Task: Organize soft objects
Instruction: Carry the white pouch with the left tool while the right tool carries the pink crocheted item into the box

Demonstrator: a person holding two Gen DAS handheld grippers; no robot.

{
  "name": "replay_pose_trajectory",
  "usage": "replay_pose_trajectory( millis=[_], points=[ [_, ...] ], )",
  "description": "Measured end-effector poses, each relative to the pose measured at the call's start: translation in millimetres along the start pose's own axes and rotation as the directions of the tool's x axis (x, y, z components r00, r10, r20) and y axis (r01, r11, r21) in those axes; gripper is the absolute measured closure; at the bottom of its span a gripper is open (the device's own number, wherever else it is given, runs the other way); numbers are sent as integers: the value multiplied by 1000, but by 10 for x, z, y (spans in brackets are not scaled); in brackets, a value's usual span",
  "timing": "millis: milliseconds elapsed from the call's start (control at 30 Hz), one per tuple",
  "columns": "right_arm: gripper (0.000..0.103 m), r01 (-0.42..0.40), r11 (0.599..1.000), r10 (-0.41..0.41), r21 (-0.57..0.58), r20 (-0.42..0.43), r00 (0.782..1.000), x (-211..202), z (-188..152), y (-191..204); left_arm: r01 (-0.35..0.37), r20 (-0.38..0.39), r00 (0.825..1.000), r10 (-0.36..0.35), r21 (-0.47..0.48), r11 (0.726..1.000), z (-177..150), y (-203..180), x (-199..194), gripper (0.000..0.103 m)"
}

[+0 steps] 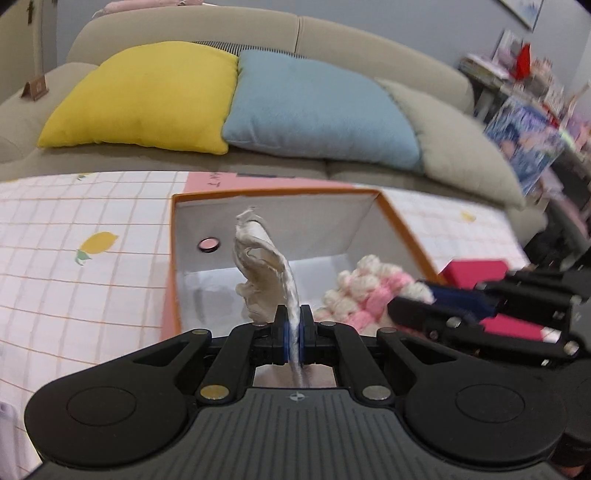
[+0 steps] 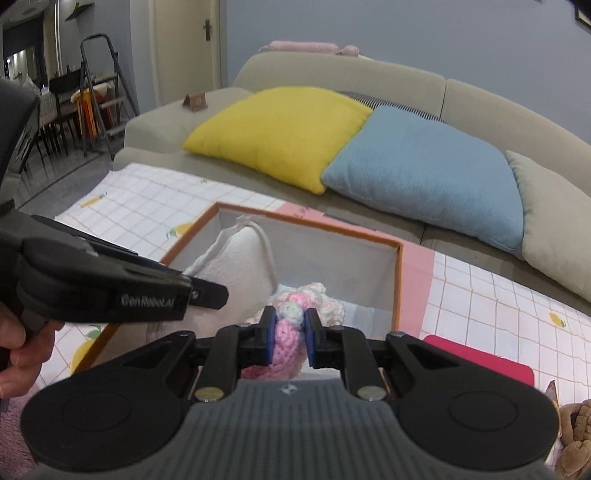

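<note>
Over the orange box [image 1: 402, 227], grippers grip soft items.

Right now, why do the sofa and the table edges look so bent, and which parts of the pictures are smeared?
Left wrist view: the fisheye lens bows the sofa and the orange box; the shelves at the right edge are smeared, the right gripper too. Right wrist view: same bowing, soft overall; the left gripper is fairly crisp.

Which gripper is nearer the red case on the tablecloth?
Right. The right gripper, shut on the pink-and-white knit piece, has the red case just off its right side. The left gripper, shut on the white cloth, is on the far side.
</note>
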State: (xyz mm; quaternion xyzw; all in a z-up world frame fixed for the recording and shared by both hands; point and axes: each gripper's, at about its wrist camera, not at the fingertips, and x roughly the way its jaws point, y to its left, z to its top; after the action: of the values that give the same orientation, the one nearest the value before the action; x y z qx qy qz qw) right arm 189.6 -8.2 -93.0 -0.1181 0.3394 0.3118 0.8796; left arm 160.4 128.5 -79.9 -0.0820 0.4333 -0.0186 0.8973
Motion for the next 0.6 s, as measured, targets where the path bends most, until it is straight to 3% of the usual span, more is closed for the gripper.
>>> replay_pose_trajectory(
  millis=[133, 233, 333, 400, 467, 533, 600],
  points=[
    [89, -9, 1000, 9, -5, -25, 1000, 124, 24, 39, -100, -43, 994, 105, 94, 991, 28, -66, 54, 96],
    [88, -10, 1000, 9, -24, -36, 999, 177, 9, 70, -179, -67, 978, 196, 202, 963, -3, -139, 109, 94],
    [88, -15, 1000, 14, -23, -39, 999, 199, 6, 70, -204, -72, 971, 227, 241, 949, -28, -156, 104, 89],
    [88, -19, 1000, 18, -13, -33, 999, 197, 11, 55, -209, -53, 972, 227, 234, 950, -25, -143, 45, 78],
    [88, -25, 1000, 25, 4, -24, 999, 195, 28, 40, -189, -38, 979, 200, 202, 961, -5, -122, -52, 55],
    [88, -33, 999, 34, 31, -17, 999, 184, 23, 15, -173, -11, 984, 177, 165, 971, 15, -95, -183, 44],
    [88, -40, 998, 41, 54, -16, 999, 197, 37, 8, -173, 17, 985, 172, 144, 974, 39, -85, -313, 42]
  ],
)
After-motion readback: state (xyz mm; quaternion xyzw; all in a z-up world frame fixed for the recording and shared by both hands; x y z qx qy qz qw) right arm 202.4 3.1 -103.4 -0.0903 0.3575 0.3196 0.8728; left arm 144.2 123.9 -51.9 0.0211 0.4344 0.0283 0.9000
